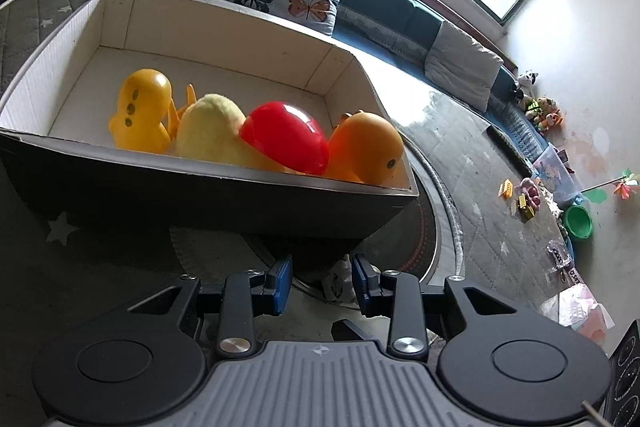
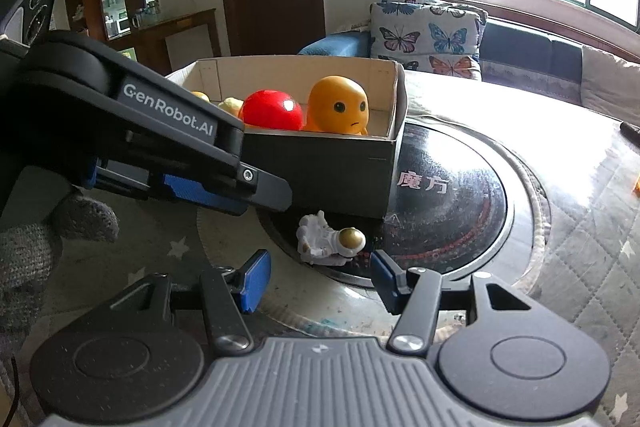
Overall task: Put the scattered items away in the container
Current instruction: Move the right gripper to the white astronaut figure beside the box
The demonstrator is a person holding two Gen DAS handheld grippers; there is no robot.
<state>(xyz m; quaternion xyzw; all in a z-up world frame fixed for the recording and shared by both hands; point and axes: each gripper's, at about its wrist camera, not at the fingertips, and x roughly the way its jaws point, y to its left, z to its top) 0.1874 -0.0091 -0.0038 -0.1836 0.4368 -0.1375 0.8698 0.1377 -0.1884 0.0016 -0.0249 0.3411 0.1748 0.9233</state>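
The box [image 2: 320, 163] already held the orange figure [image 2: 338, 107], the red egg [image 2: 272, 110], a plush chick [image 1: 210, 127] and a yellow figure [image 1: 140, 111], while a small astronaut figurine [image 2: 332, 243] lay on the table just outside its dark front wall. Both the left gripper [image 1: 322, 281] and the right gripper [image 2: 320, 277] stood released, empty, and converged on it. With both closing in, I judged they might knock together or flick it away. "GenRobot.AI" showed on the left tool; "魔方" on the black disc [image 2: 452, 211].

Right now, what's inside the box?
In the box: yellow figure, pale plush, red ball, orange figure. The near wall hides their bases and anything lower.
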